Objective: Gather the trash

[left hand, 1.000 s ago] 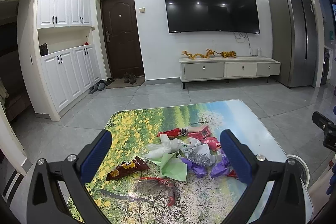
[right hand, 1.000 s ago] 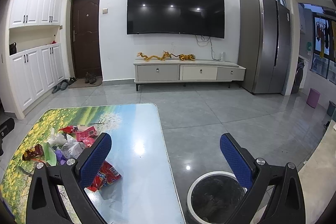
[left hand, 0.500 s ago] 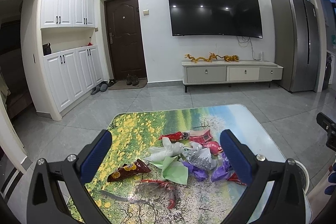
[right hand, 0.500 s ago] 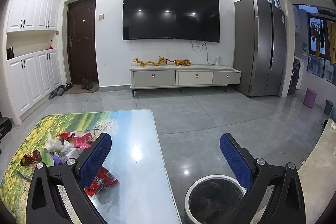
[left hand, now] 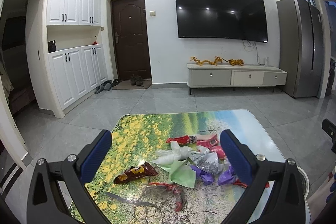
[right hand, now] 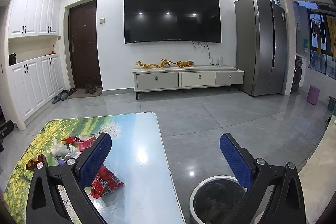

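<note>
wall TV (right hand: pixel 172 16) | fridge (right hand: pixel 262 45) | brown door (left hand: pixel 131 39) | white cabinets (left hand: pixel 77 75)
</note>
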`<state>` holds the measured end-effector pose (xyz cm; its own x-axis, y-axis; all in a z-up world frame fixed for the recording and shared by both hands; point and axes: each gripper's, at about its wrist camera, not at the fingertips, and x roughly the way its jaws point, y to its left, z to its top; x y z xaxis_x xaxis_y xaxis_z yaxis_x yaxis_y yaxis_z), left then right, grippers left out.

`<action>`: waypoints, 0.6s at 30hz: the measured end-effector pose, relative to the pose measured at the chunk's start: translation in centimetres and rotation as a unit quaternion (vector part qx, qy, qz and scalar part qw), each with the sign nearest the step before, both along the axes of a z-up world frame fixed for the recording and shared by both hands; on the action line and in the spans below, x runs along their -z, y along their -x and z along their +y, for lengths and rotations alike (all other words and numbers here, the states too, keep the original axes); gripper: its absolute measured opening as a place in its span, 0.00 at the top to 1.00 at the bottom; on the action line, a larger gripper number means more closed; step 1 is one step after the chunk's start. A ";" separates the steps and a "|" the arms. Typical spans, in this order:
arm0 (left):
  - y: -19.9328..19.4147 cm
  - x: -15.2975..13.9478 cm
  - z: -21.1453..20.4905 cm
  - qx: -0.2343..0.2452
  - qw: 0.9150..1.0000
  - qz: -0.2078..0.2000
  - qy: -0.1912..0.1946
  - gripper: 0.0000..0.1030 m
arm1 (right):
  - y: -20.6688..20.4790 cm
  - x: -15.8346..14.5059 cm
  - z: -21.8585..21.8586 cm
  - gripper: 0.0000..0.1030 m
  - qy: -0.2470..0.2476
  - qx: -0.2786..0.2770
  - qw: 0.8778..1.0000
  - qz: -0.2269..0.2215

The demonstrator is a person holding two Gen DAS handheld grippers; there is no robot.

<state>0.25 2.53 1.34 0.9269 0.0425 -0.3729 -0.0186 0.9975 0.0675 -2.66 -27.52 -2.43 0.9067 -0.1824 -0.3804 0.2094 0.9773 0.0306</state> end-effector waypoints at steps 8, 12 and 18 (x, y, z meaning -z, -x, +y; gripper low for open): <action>-0.5 -1.3 4.2 -0.040 0.999 -0.012 0.012 0.00 | -0.2 0.0 -0.2 0.00 -0.002 0.000 1.000 0.003; -0.8 -1.3 6.0 -0.057 0.998 -0.011 0.007 0.00 | -0.2 -0.2 -0.3 0.00 -0.006 0.002 1.000 -0.001; -1.7 0.3 8.1 -0.058 0.998 0.023 0.025 0.00 | -0.8 0.2 0.3 0.00 -0.016 -0.023 1.000 0.009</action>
